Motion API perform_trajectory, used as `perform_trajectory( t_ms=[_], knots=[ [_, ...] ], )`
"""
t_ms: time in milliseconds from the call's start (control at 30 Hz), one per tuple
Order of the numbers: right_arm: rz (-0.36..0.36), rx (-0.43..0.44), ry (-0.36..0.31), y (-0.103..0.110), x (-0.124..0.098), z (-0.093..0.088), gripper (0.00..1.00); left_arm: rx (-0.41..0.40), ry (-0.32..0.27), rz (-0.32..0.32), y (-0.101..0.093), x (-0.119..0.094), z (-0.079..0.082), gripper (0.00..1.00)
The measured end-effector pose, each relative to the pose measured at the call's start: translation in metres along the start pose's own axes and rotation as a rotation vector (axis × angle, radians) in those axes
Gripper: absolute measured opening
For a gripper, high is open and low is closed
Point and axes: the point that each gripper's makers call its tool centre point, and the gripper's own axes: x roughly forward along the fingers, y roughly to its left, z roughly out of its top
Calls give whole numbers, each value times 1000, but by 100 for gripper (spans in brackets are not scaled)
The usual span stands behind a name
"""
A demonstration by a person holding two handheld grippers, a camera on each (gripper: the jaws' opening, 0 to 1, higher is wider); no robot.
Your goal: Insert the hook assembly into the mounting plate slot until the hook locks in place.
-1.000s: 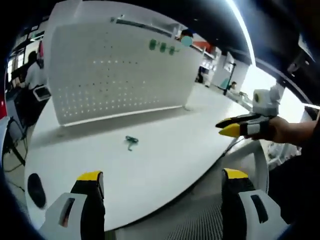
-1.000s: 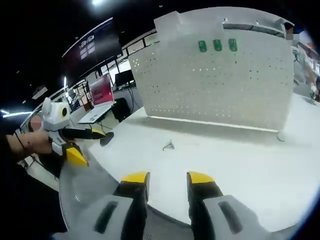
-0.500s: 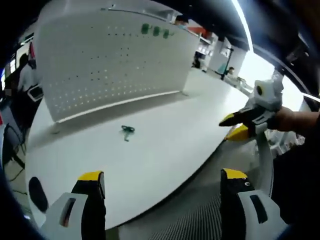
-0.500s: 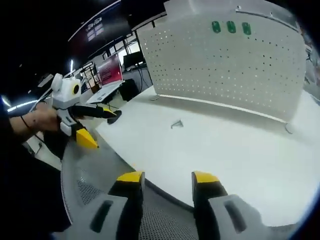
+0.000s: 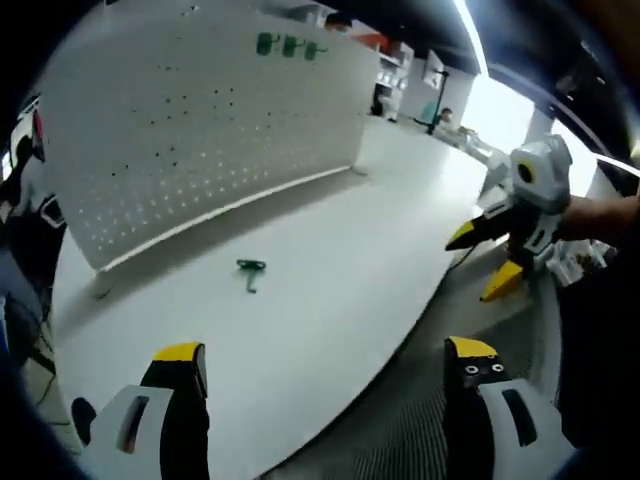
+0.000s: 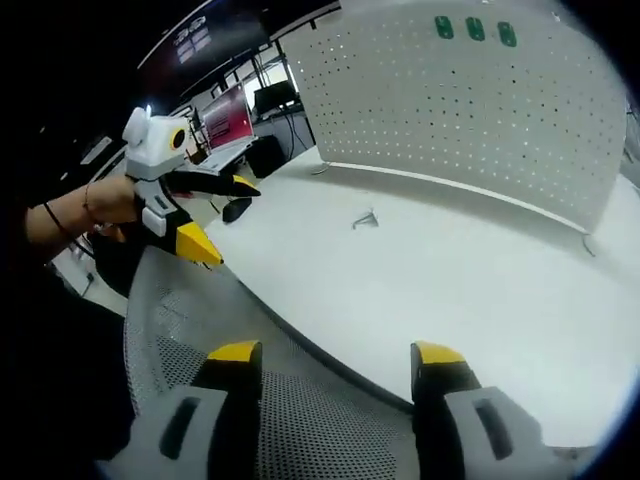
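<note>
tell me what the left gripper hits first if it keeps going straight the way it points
Probably the white table top near the green hook, with the pegboard beyond; the left gripper is open and depth is unclear.

A small green hook assembly lies flat on the white table, apart from everything else, at about ten o'clock from the centre of the left gripper view; its head is wider than its short stem. In the right gripper view it looks grey and tiny. Behind it stands the upright white perforated mounting plate, with three green pieces near its top edge.
</note>
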Motion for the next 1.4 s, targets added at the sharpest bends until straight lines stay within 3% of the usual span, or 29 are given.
perform_trajectory(
  t_ms=[167, 400, 500, 600, 1133, 1267, 1400],
  knots=[
    [-32, 49, -59, -9, -6, 9, 51, 51, 36, -11, 11, 15, 1, 99],
    [-55, 75, -73, -19, -8, 11, 44, 111, 40, -30, 26, 35, 14, 93],
    [-54, 82, -73, -21, -6, 12, 43, 149, 59, -66, 27, 45, 16, 93],
    [-54, 96, -93, -22, -7, 17, 34, 184, 59, -89, 29, 56, 19, 93],
    [-36, 179, -81, -29, 5, 15, 30, 228, 12, -149, 45, 111, 49, 83],
    [-7, 271, -87, -28, 7, 16, 30, 252, 15, -163, 52, 127, 52, 78],
    [-14, 271, -86, -33, 7, 18, 30, 264, 31, -171, 57, 139, 52, 75]
  ],
)
